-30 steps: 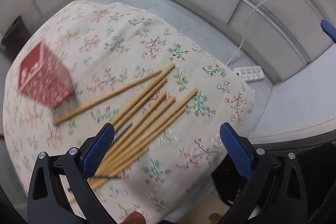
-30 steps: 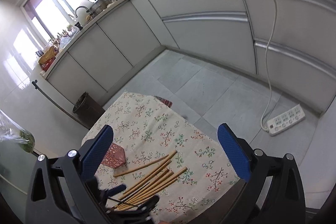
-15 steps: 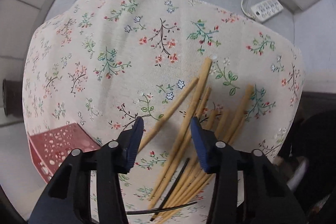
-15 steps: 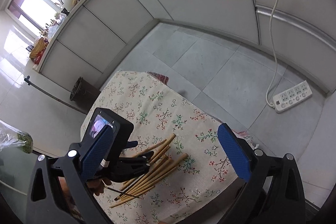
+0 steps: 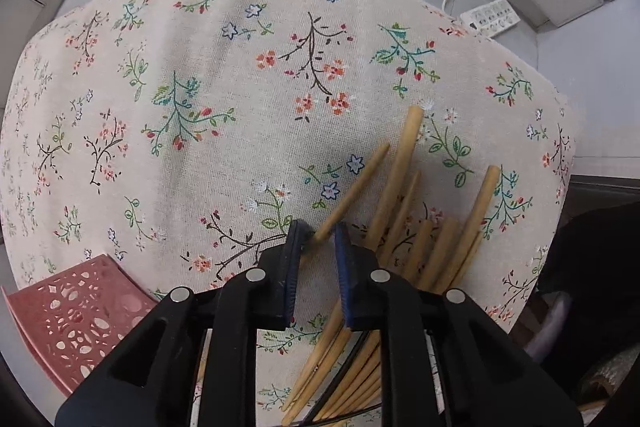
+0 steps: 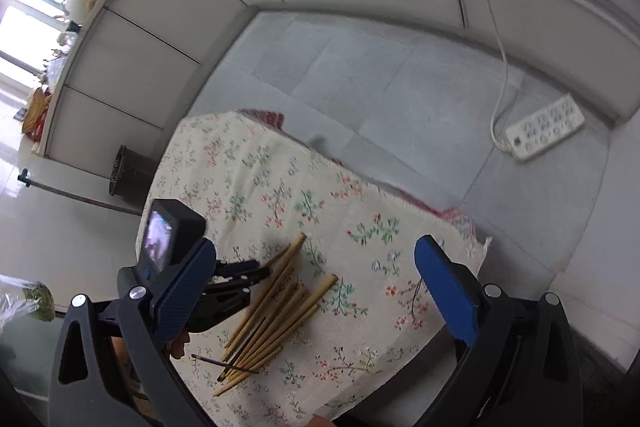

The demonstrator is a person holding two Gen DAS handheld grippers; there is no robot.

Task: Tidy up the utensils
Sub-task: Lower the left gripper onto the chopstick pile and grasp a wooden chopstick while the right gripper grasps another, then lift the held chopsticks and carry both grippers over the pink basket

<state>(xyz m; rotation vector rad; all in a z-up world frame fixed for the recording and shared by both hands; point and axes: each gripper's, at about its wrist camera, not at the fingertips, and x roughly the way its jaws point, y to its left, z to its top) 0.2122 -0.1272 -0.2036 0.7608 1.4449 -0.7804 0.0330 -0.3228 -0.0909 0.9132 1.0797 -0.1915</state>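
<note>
Several wooden chopsticks (image 5: 404, 183) lie in a loose bundle on the floral tablecloth (image 5: 200, 87), with thin black sticks (image 6: 224, 361) across their near ends. My left gripper (image 5: 318, 233) is low over the cloth and shut on one wooden chopstick (image 5: 356, 187) at the bundle's left side. In the right wrist view the left gripper (image 6: 256, 273) shows at the bundle (image 6: 276, 307). My right gripper (image 6: 316, 291) is open and empty, held high above the table. A red perforated holder (image 5: 76, 315) stands at the lower left.
The small table's edges drop to a tiled floor (image 6: 380, 67). A white power strip (image 6: 544, 127) with its cord lies on the floor by the wall. A dark bin (image 6: 124, 171) stands beyond the table.
My left gripper has come down to the bundle and closed from wide open onto the leftmost chopstick. My right gripper has tilted down toward the table, still open.
</note>
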